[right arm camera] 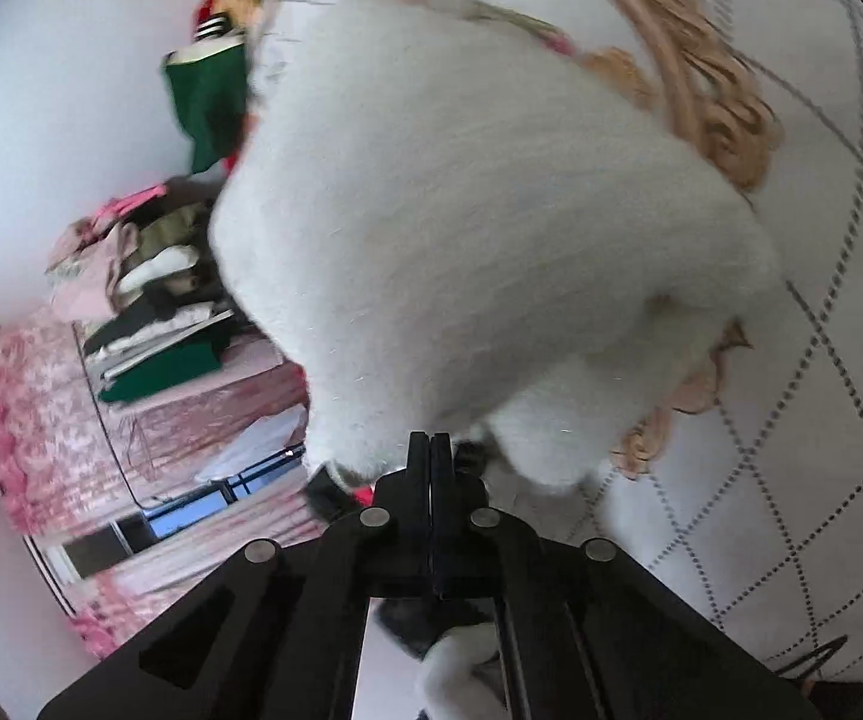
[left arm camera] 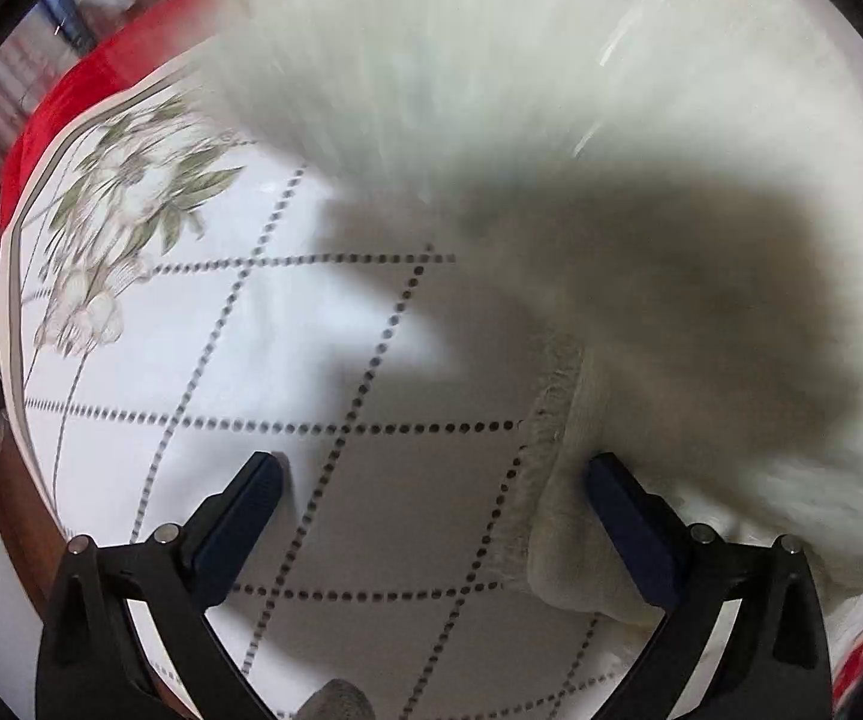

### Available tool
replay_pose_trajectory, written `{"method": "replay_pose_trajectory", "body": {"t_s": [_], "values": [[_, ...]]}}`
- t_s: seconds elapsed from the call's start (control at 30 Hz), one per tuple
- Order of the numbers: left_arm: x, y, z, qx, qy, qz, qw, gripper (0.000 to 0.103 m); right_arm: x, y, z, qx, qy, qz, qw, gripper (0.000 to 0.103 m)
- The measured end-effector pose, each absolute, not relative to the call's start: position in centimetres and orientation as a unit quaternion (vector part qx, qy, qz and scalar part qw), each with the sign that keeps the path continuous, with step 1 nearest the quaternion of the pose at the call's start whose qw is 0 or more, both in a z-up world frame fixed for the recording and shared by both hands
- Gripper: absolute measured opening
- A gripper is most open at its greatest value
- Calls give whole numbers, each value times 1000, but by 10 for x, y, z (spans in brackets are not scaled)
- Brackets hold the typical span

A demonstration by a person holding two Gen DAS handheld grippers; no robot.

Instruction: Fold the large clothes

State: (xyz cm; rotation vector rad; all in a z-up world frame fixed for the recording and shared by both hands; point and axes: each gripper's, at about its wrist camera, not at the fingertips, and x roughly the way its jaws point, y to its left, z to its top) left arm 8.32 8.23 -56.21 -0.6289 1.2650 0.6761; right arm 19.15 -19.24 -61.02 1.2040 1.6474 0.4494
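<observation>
A large fluffy white garment point(left arm camera: 551, 120) hangs blurred above the bed, filling the top and right of the left wrist view. My left gripper point(left arm camera: 431, 480) is open; its right finger point(left arm camera: 623, 504) touches a hanging edge of the garment, with nothing between the jaws. In the right wrist view the same white garment point(right arm camera: 479, 228) bulges in front of me. My right gripper point(right arm camera: 430, 450) is shut on the garment's lower edge and holds it up off the bed.
The bed cover point(left arm camera: 203, 360) is white with dotted diamond lines and a flower print, over a red sheet point(left arm camera: 101, 78). It also shows in the right wrist view point(right arm camera: 791, 420) with a tan ornament. A stack of folded clothes point(right arm camera: 149, 300) lies on a pink cover at left.
</observation>
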Motion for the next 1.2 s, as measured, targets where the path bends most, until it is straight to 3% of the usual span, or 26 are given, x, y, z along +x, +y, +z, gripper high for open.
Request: {"method": "replay_pose_trajectory", "body": {"t_s": [0.07,0.13,0.17,0.23,0.4,0.47,0.53,0.6,1.2], "values": [[67,88,-560,-303,563,307,705,103,191,-187,-624,503,694,191,478,3],[58,89,-558,-307,560,313,703,103,194,-168,-629,510,695,206,463,12],[54,89,-559,-307,560,315,702,103,195,-156,-633,513,693,215,458,37],[52,90,-561,-304,560,316,702,103,199,-128,-641,504,699,224,456,61],[67,80,-567,-288,566,322,702,103,211,-79,-661,490,703,214,470,66],[68,79,-569,-287,564,324,703,103,216,-67,-670,494,703,207,467,63],[70,78,-570,-284,563,327,704,103,217,-61,-671,504,689,209,477,43],[73,79,-575,-281,564,331,702,103,218,-58,-665,504,684,210,483,34],[100,49,-581,-254,555,323,723,103,220,-75,-599,521,638,314,473,29]]}}
